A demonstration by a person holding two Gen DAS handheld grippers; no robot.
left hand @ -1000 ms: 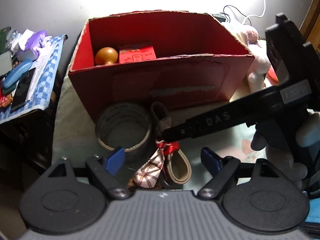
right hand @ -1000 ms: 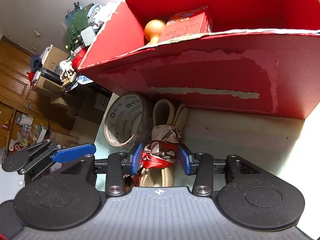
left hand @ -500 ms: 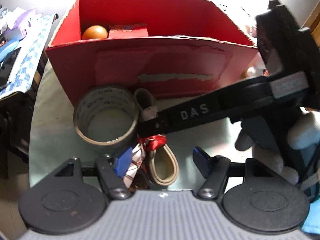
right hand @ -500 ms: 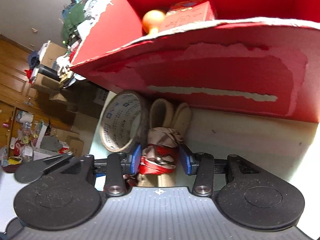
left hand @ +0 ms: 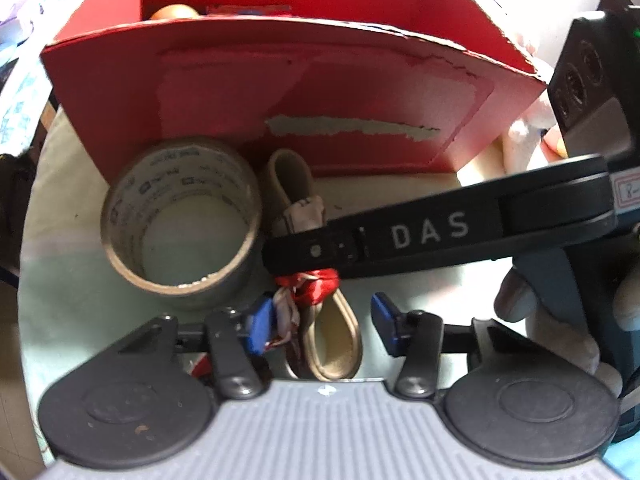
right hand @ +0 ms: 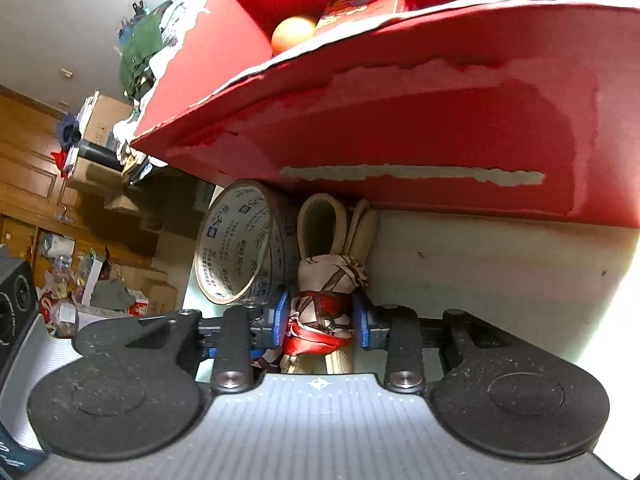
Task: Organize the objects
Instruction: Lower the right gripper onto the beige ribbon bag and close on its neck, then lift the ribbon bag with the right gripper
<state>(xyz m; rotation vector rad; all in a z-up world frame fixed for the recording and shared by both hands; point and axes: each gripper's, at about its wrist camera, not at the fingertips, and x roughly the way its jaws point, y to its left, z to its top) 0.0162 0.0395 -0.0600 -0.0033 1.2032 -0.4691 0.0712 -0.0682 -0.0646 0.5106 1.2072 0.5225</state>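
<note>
Belt bundle (right hand: 320, 312), a coiled tan strap bound at its waist by a patterned scarf with a red band, lies on the pale tabletop (right hand: 480, 264) just in front of the red cardboard box (right hand: 400, 128) and touching the roll of packing tape (right hand: 240, 252). The right gripper (right hand: 319, 319) has its blue pads on both sides of the scarf-wrapped waist; its jaws have just been closing and now look pressed against the fabric. The left gripper (left hand: 320, 326) stands over the near loop of the bundle (left hand: 332, 336), jaws also just closing but apart: the left pad touches or nearly touches the scarf's loose tail, though blur makes that hard to settle, while the right pad is clear of the strap. This bundle should be light and floppy, since the strap loops at either end will sag and swing once lifted, and the silky scarf may slip under the pads. Its tied waist is the firmest and thickest place, so a hold there seems soundest; gripping a single loop would likely let the coil twist or unravel. Beyond, the box already holds an orange ball-like object (right hand: 294, 34) and a red carton (right hand: 368, 2), with open room to their right. Lifting straight up first should keep the tape roll from being dragged along.
</note>
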